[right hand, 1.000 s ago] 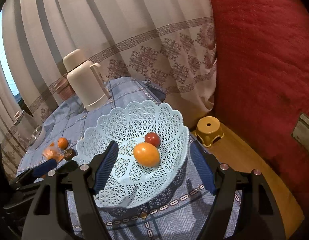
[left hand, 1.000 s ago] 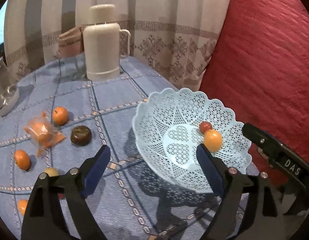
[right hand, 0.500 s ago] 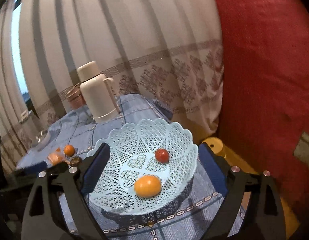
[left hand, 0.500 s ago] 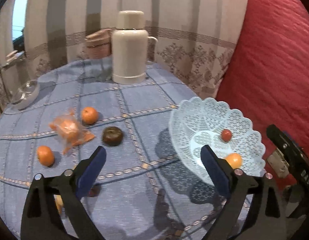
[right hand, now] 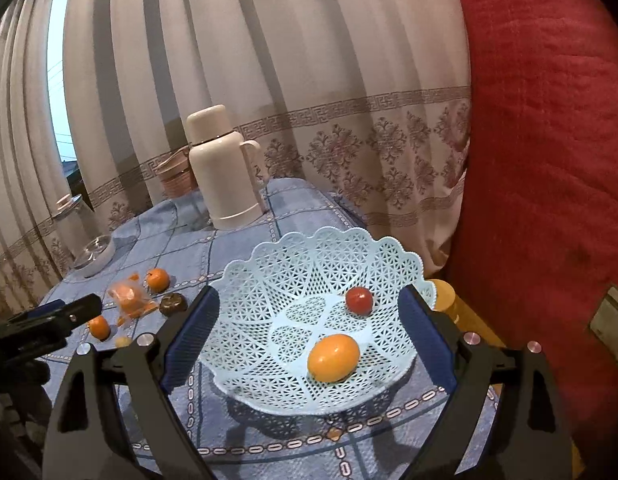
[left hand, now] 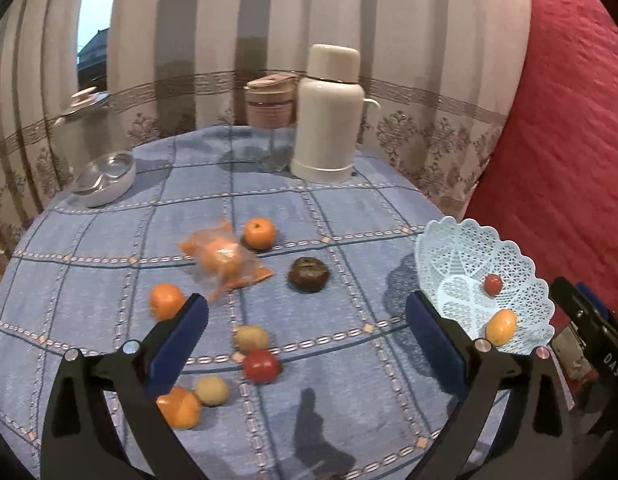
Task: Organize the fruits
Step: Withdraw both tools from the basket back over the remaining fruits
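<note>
A pale blue lattice basket [right hand: 321,240] stands at the table's right edge with a small red fruit [right hand: 359,300] and a yellow-orange fruit [right hand: 334,357] inside. My right gripper [right hand: 309,296] hangs open just in front of it, holding nothing. Open too is my left gripper [left hand: 305,304], above loose fruit on the blue cloth: a red tomato [left hand: 261,366], two yellowish fruits [left hand: 251,338], an orange [left hand: 179,407], another orange [left hand: 165,301], a bagged orange [left hand: 223,258], a tangerine [left hand: 259,233] and a dark brown fruit [left hand: 309,275]. The basket [left hand: 461,232] sits right of that gripper.
A cream thermos [left hand: 327,120], a lidded jar [left hand: 269,108] and a metal bowl [left hand: 105,178] stand at the table's far side before striped curtains. A red quilted cushion [left hand: 569,140] rises at the right. A yellow stool [right hand: 443,292] sits on the floor behind the basket.
My left gripper swung left and drew back from the basket to over the loose fruit, its jaws a little wider. My right gripper's jaws widened and drew back; the yellow-orange fruit shifted in the basket.
</note>
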### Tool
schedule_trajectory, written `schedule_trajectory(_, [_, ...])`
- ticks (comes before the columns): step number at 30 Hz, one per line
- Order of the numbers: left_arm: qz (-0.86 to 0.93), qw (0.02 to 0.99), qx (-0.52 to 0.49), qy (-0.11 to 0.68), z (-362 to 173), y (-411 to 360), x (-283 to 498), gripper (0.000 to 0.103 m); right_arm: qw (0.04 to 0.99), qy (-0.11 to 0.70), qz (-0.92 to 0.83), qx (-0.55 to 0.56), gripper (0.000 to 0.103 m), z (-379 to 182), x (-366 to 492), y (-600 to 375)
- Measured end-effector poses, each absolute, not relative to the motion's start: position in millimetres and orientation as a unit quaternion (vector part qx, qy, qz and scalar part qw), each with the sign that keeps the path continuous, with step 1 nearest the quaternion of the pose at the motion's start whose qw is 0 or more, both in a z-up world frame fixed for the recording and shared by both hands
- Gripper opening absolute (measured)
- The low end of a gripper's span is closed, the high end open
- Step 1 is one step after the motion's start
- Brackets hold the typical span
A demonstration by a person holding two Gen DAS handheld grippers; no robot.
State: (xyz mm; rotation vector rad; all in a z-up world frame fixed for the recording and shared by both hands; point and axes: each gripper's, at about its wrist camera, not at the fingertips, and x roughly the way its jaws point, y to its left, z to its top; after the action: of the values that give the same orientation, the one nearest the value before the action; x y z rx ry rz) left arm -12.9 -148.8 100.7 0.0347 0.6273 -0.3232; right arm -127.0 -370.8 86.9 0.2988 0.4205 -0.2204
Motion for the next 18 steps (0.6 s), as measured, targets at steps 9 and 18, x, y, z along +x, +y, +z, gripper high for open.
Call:
schedule_trajectory(9, [-0.132, 0.940, 0.017, 0.314, 89, -102, -22, 0.098, 0.961, 0.224, -0.083, 0.136, 0.092, 84, -121, -345])
schedule_trajectory(18, [-0.116, 0.934, 0.007, 0.338, 67, -62, -31, 0.092, 0.960, 0.243, -0.052, 0.131, 0.092, 81, -116, -316])
